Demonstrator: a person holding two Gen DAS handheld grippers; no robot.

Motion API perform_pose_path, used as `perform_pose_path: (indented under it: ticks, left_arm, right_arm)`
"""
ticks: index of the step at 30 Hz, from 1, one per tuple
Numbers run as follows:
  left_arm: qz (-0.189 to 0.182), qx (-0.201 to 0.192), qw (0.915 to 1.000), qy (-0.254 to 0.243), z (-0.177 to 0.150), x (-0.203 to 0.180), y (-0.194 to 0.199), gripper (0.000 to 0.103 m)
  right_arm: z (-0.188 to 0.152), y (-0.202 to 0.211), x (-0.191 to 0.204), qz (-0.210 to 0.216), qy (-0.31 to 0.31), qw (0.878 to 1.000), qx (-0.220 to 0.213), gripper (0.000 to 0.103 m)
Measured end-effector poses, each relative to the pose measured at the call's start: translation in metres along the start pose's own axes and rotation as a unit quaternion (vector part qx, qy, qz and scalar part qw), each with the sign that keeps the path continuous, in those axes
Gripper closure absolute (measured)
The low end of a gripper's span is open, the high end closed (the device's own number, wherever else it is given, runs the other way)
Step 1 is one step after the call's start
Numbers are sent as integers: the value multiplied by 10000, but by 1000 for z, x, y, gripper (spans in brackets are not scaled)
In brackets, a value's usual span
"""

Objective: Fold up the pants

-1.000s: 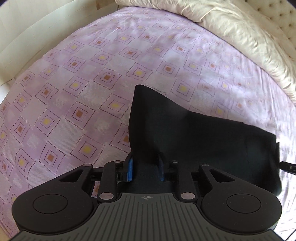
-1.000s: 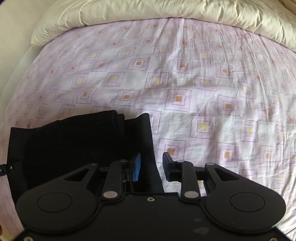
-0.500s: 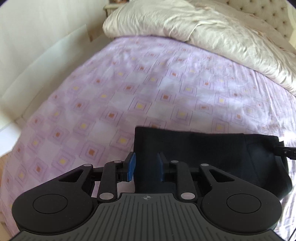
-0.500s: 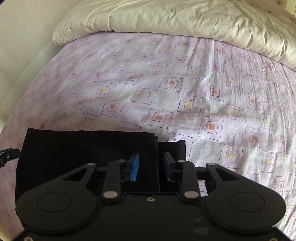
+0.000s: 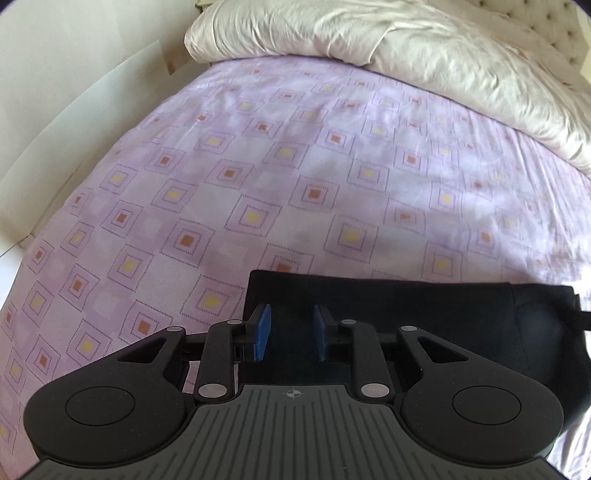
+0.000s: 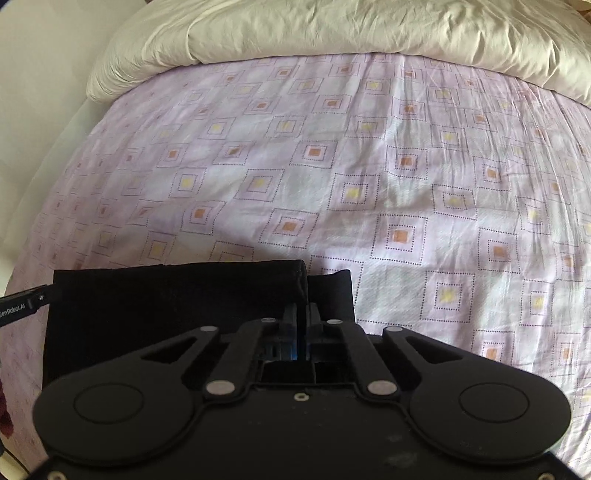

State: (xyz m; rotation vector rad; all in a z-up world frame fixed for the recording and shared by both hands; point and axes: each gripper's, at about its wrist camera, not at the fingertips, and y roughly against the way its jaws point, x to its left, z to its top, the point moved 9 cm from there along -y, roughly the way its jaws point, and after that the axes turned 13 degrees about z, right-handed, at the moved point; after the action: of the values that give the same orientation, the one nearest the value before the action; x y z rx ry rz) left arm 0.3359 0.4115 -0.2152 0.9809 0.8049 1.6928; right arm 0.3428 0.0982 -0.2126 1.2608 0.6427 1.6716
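Note:
Black pants [image 5: 424,314] lie folded into a flat band on the lilac patterned bed sheet [image 5: 295,166]. My left gripper [image 5: 291,332] sits at the band's left end, its blue pads a narrow gap apart with dark cloth filling that gap. In the right wrist view the pants [image 6: 166,295] stretch to the left, a lower layer showing past the top fold. My right gripper [image 6: 301,314] has its jaws together right at that top fold's edge; I cannot see any cloth pinched between them. Each view shows the other gripper's finger at the band's far end.
A rumpled cream duvet [image 5: 406,44] is heaped along the far side of the bed [image 6: 332,29]. A pale wall and board [image 5: 74,92] run past the bed's left edge. Beyond the pants there is only sheet [image 6: 406,184].
The end of the pants that my left gripper held raised now lies flat as a straight band. My right gripper's jaws, apart in both earlier frames, have come together.

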Motion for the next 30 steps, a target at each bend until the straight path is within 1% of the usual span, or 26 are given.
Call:
perform_pose_path:
  ticks: [1,3,4,5,7,9,11,12,13,14,16,19,21,23,25,26,27,28,29,30]
  left_arm:
    - [-2,-6,10000,3,-1,0,0,78]
    - [27,0,10000,-36,-5,0,-2,78]
    - [71,21,10000,-64,-7,1,-6,78]
    - [118,47,9999,-81,-9,1,-10,78]
    - [47,109,9999,-104,-13,1,-19,78]
    - [-30,83,9999,-134,-13,0,-25,78]
    - [-49,130,9998,-173,-10,2,-22,78]
    - [-39,100,9999,-113,-7,5,-18,79]
    - [-25,-17,10000,3,-5,9,-10,79]
    - [-23,-147,9998,108,-5,13,0,79]
    - [-54,-302,9993,198,-9,17,20,79]
    - [-185,-357,9990,181,-32,17,45,79]
    - [-309,-302,9990,-68,-54,10,54,79]
    - [-261,-105,9988,-404,-79,2,51,78]
    - [-139,143,9984,-530,-104,-1,43,78]
    - [-95,149,9982,-571,-112,-2,40,78]
    - [-50,38,9980,-637,-116,-3,40,78]
    - [5,-48,9973,-737,-117,-5,41,78]
    - [57,-54,9966,-824,-117,-7,42,78]
    - [77,9,9967,-811,-115,-8,42,79]
  right_arm:
    - [-1,-1,0,-106,78,9999,14,99]
    - [-5,-5,-3,-576,424,9974,108,103]
    - [-7,-11,-10,-676,457,9965,196,103]
    - [-10,-15,-17,-675,345,9967,287,103]
    - [-11,-13,-24,-496,150,9985,159,103]
    - [-9,-5,-23,-428,208,9989,50,102]
    - [-5,8,-17,-426,329,9984,-200,98]
    - [-3,17,-13,-396,395,9978,-356,96]
    - [-2,28,-6,-322,478,9969,-538,93]
    - [-1,36,1,-225,555,9959,-671,92]
    - [-5,47,18,88,732,9944,-763,92]
    - [-21,52,38,375,1016,9920,-647,92]
    - [-37,46,44,443,1121,9917,-442,91]
    - [-53,35,44,368,1135,9926,-216,90]
    - [-65,21,35,200,1072,9940,56,90]
    - [-69,15,32,144,1056,9942,165,91]
    - [-71,10,29,97,1064,9940,251,93]
    - [-73,7,28,50,1094,9937,247,95]
    - [-73,6,30,24,1136,9932,262,95]
    - [-72,4,31,-12,1175,9926,314,95]
